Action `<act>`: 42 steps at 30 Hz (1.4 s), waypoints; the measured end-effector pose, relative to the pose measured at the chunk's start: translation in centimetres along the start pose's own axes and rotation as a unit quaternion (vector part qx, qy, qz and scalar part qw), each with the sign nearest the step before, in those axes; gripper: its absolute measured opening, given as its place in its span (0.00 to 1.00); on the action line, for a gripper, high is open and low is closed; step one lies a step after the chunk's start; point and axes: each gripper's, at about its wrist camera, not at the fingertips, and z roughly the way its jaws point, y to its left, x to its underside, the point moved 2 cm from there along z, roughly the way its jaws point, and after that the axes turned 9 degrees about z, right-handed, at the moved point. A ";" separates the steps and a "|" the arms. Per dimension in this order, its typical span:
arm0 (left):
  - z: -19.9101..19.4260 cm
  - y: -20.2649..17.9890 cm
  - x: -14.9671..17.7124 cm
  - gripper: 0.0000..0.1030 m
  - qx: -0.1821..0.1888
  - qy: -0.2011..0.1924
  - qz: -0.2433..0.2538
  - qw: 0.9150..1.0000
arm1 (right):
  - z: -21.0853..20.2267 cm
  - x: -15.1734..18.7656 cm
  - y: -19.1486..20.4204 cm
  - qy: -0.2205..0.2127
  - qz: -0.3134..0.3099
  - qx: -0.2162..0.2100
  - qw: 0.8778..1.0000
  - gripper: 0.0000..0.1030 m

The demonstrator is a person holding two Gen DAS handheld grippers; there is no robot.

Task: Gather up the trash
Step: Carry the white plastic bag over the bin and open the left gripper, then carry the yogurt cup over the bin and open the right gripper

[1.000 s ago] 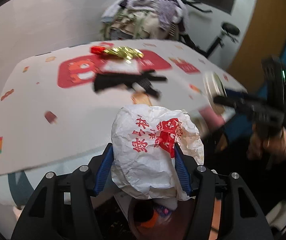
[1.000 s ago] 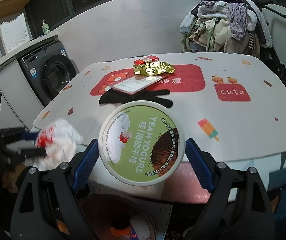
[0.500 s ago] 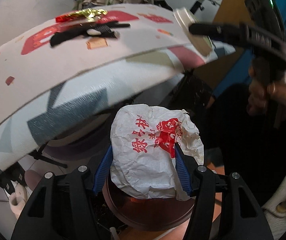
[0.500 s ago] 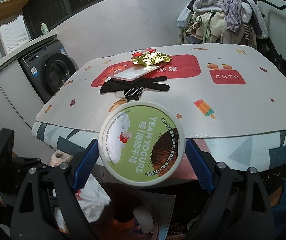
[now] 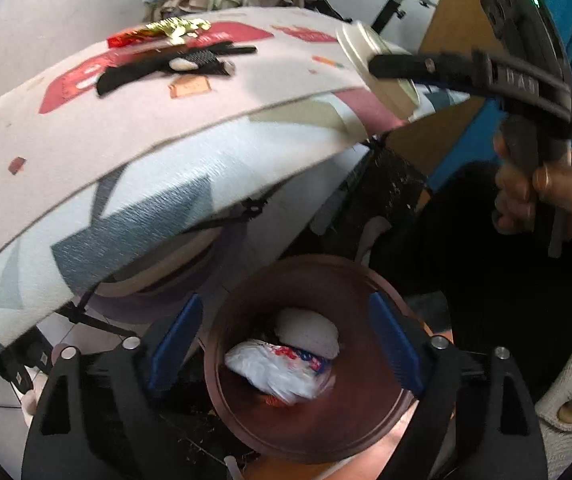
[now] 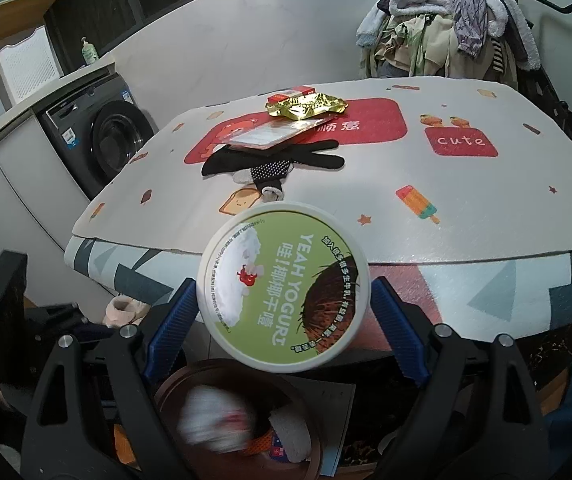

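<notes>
So we're partway through the cleanup here. Our left tool (image 5: 282, 344) is hanging right over the brown bin (image 5: 222, 364) with its jaws spread wide and nothing between them; they've just been opening, and the crumpled white wrapper (image 5: 278, 372) with red print is lying down inside the bin on top of what's already there (it's a bit blurry in both views, so it may still be settling). That piece is looking done.

Our right tool (image 6: 282, 312) is gripping the round yogurt tub (image 6: 284, 288), green lid facing the camera, blue pads pressing on both its sides. It's sitting up by the worktop (image 6: 465, 248) edge, with the bin below and a little to the left in that view, so we're guessing the tub is going in next.

What's still waiting on the worktop: the gold foil wrapper (image 6: 305, 106), a red packet (image 6: 289, 94) just behind it, and a flat clear packet (image 6: 274, 134) lying on a black glove (image 6: 270, 160). We're not sure the glove counts as trash. So roughly one item binned, one in hand, a few to go.
</notes>
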 end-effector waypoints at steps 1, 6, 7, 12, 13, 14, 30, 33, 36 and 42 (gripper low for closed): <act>-0.3 0.3 -0.1 0.83 -0.006 -0.007 -0.005 1.000 | 0.1 0.0 0.0 0.002 -0.001 -0.001 1.000 0.83; -2.6 1.5 -0.6 0.88 -0.033 -0.052 -0.026 0.998 | 0.4 0.6 0.7 0.013 -0.016 -0.005 1.000 0.83; -3.1 1.6 -0.7 0.90 -0.041 -0.061 -0.026 0.997 | 0.5 0.7 0.9 0.015 -0.019 -0.006 1.000 0.83; -5.6 2.8 -0.9 0.91 -0.073 -0.102 -0.040 0.991 | 1.0 1.6 1.9 0.036 -0.044 -0.016 0.998 0.83; -5.9 2.9 -0.9 0.92 -0.076 -0.107 -0.043 0.990 | 1.0 1.7 2.1 0.039 -0.047 -0.019 0.998 0.83; -6.3 3.3 -0.8 0.92 -0.082 -0.112 -0.046 0.989 | 1.1 1.8 2.3 0.044 -0.052 -0.023 0.997 0.83; -7.5 6.2 2.0 0.92 -0.119 -0.139 -0.118 0.976 | 4.4 6.3 6.6 0.157 -0.164 -0.042 0.973 0.83; -7.0 6.3 2.2 0.92 -0.113 -0.131 -0.124 0.977 | 5.4 7.4 7.2 0.183 -0.185 -0.037 0.965 0.83; -6.5 6.3 2.2 0.92 -0.110 -0.123 -0.122 0.979 | 6.2 8.2 7.6 0.204 -0.200 -0.032 0.958 0.83; -6.2 6.1 2.1 0.92 -0.108 -0.119 -0.121 0.979 | 6.8 9.6 8.3 0.228 -0.228 -0.030 0.946 0.83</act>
